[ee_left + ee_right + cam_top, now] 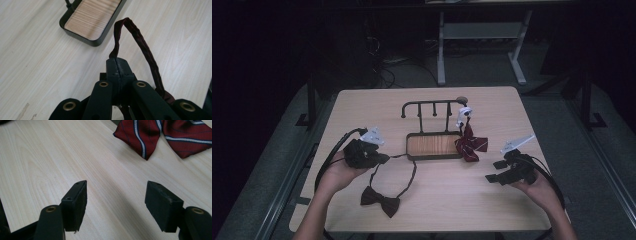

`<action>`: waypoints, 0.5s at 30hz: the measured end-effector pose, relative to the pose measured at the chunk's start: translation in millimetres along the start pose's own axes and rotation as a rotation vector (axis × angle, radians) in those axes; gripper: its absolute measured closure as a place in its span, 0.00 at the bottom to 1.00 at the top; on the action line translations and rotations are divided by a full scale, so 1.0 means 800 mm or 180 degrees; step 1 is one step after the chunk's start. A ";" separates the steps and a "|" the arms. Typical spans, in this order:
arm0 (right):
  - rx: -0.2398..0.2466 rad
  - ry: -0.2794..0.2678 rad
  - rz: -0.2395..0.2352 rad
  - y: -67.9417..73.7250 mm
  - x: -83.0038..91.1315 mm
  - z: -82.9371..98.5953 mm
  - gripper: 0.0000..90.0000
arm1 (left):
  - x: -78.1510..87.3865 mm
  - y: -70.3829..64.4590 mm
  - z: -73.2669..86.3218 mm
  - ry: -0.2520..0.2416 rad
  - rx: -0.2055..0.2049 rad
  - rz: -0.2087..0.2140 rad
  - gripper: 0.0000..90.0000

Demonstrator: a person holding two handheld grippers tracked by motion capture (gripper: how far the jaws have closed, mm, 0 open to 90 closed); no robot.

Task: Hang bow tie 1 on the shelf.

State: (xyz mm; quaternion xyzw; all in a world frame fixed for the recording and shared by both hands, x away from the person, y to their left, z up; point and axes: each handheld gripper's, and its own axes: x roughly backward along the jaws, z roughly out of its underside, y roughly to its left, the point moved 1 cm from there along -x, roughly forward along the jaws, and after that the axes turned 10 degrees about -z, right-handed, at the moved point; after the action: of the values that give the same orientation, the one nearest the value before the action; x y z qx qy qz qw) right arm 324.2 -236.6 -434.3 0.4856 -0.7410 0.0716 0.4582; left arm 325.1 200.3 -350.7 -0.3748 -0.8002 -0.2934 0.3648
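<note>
Left gripper [117,65] clamped on dark maroon bow-tie strap [147,53], right gripper [116,205] jaws apart over table [437,200], striped bow tie [165,135] at one o'clock, no legible writing.

Two bow ties: one dark [380,200], one striped red [470,144]; one rack [433,146].

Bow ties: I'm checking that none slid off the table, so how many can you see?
2. A dark bow tie lies near the table's front, its strap pinched in the left gripper. A striped red bow tie hangs on the rack.
</note>
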 end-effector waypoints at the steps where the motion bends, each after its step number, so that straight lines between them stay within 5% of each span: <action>1: -0.0001 -0.0002 0.0002 0.000 0.000 0.000 0.38 | 0.001 0.000 -0.001 -0.0008 0.0008 0.0010 1.00; 15: -0.0021 -0.0045 -0.0012 -0.004 0.005 0.003 0.38 | 0.015 -0.001 -0.018 -0.0079 -0.0073 0.0055 1.00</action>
State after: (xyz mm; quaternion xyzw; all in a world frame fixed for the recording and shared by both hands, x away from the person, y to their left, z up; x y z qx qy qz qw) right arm 325.1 -242.4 -433.3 0.4860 -0.7435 0.0649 0.4547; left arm 324.0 194.1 -333.1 -0.3895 -0.7980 -0.2947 0.3530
